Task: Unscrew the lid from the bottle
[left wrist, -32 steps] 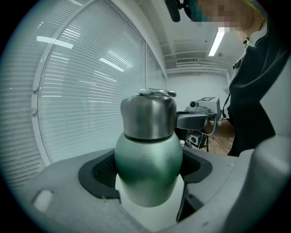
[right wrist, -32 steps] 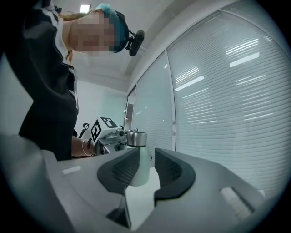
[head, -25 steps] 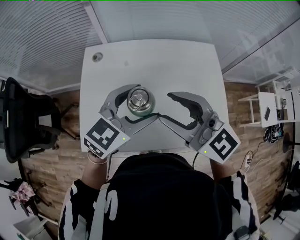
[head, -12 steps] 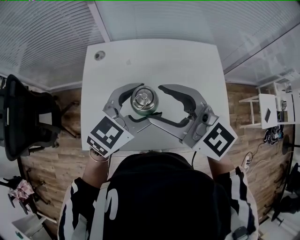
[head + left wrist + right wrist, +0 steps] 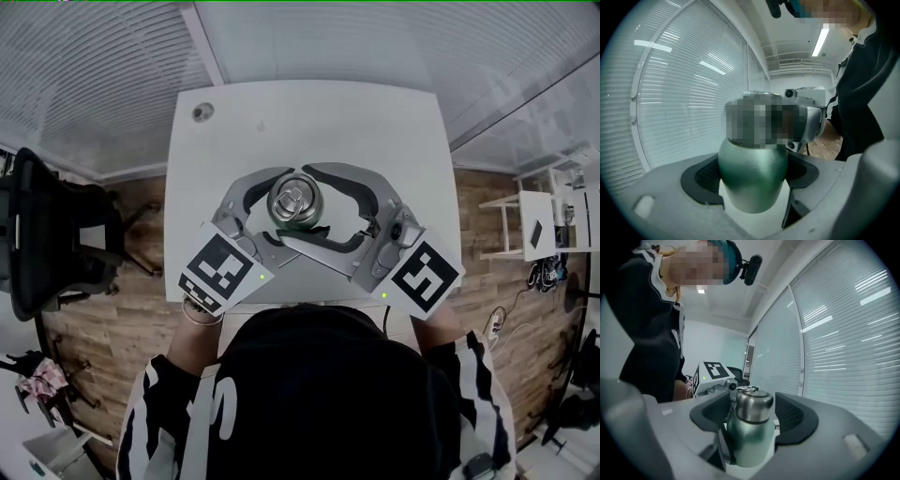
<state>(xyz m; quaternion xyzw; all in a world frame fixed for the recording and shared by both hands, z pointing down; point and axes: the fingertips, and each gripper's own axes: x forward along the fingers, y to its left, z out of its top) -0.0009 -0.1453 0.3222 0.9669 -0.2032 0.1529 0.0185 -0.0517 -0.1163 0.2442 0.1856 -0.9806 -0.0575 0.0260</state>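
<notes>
The right gripper [image 5: 754, 414] has swung in from the right, its jaws just opening; they now straddle the brushed-steel screw lid [image 5: 753, 404], pads clear of it; the left gripper [image 5: 752, 173] clamps the green metal bottle [image 5: 752, 190], upright on the white table [image 5: 375, 131]; each gripper cube bears a black-and-white square marker [image 5: 221, 273]; only the head view shows the lid's top ring [image 5: 294, 197].
</notes>
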